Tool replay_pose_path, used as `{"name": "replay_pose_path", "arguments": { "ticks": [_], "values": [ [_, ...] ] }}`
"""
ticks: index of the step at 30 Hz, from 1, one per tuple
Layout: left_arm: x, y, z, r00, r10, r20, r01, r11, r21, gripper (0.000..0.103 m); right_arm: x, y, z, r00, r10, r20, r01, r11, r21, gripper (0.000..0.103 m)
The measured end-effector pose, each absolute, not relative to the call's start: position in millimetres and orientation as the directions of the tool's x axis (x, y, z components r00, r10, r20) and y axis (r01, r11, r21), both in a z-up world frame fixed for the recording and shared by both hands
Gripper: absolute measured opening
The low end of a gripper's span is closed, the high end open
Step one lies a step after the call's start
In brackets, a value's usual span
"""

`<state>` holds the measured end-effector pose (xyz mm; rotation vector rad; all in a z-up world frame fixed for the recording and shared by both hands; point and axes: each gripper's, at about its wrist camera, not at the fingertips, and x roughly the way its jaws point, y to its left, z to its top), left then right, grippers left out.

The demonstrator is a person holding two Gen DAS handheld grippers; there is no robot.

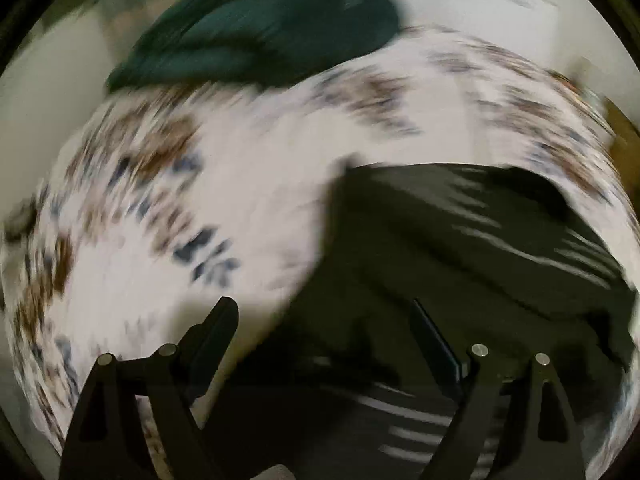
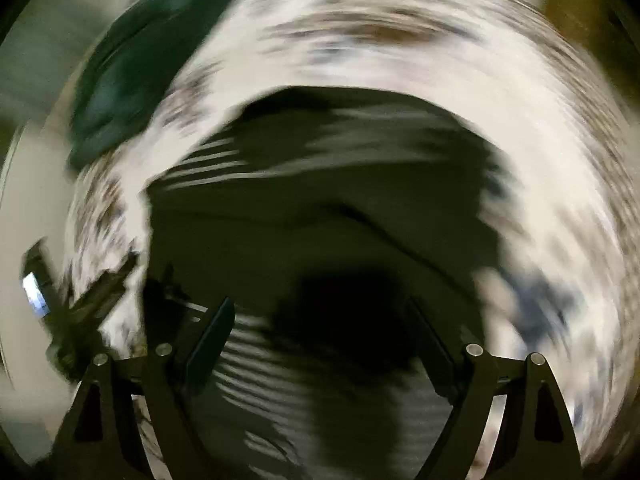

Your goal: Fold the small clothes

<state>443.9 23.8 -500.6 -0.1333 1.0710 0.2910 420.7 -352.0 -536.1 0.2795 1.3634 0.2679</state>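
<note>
Both views are smeared by motion. A dark garment with thin white stripes (image 1: 460, 248) lies spread on a white cover printed with brown and blue marks (image 1: 168, 184). My left gripper (image 1: 324, 320) is open above the garment's left edge, its left finger over the cover and its right finger over the dark cloth, with nothing pinched. In the right wrist view the same garment (image 2: 320, 200) fills the middle. My right gripper (image 2: 322, 320) hangs open over it, with the striped part showing between the fingers and no cloth held.
A dark green bundle of cloth (image 1: 264, 28) lies at the far side of the cover, also seen as the green bundle (image 2: 136, 68) at upper left. A blurred dark device with a small bright patch (image 2: 40, 296) is at the left edge.
</note>
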Motion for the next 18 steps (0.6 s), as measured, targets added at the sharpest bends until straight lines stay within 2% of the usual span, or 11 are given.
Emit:
{"name": "replay_pose_path", "arguments": {
  "ticks": [2,7,8,9,10,11,13,16,18],
  "values": [
    [451.9,47.7,-521.8,0.415,0.165,-0.895,-0.355,0.935,0.007,0.087,464.2,-275.0,-542.8,0.164,0.357,-0.919,-0.218,0.922,0.319,0.088],
    [463.3,66.0,-564.0,0.366,0.137,-0.92,-0.378,0.926,-0.012,0.087,522.9,-117.3,-587.3,0.053,0.324,-0.945,-0.523,0.815,0.25,0.087],
    [463.7,65.9,-568.5,0.366,0.132,-0.921,-0.371,0.928,-0.015,0.087,530.0,-95.8,-598.1,0.046,0.295,-0.954,-0.562,0.797,0.22,0.086],
    [462.1,64.8,-569.2,0.371,0.129,-0.92,-0.367,0.93,-0.017,0.087,536.5,-83.1,-607.2,0.045,0.275,-0.96,-0.576,0.792,0.2,0.077],
    [460.2,65.5,-570.8,0.377,0.123,-0.918,-0.364,0.931,-0.025,0.087,544.6,-74.3,-615.9,0.043,0.26,-0.965,-0.576,0.796,0.188,0.071],
    [458.1,66.9,-573.1,0.383,0.115,-0.917,-0.364,0.931,-0.035,0.087,557.7,-68.6,-623.9,0.041,0.244,-0.969,-0.548,0.816,0.183,0.059],
    [453.6,70.3,-575.6,0.391,0.097,-0.915,-0.368,0.928,-0.059,0.088,588.7,-83.6,-628.1,0.096,0.236,-0.967,-0.412,0.894,0.177,0.05],
    [453.5,73.4,-577.0,0.393,0.078,-0.916,-0.37,0.926,-0.08,0.088,623.8,-121.3,-632.1,0.129,0.233,-0.964,-0.197,0.958,0.206,0.048],
    [457.4,73.9,-576.4,0.389,0.075,-0.918,-0.366,0.927,-0.079,0.088,632.1,-131.7,-628.1,0.125,0.249,-0.96,-0.17,0.959,0.226,0.048]
  ]
}}
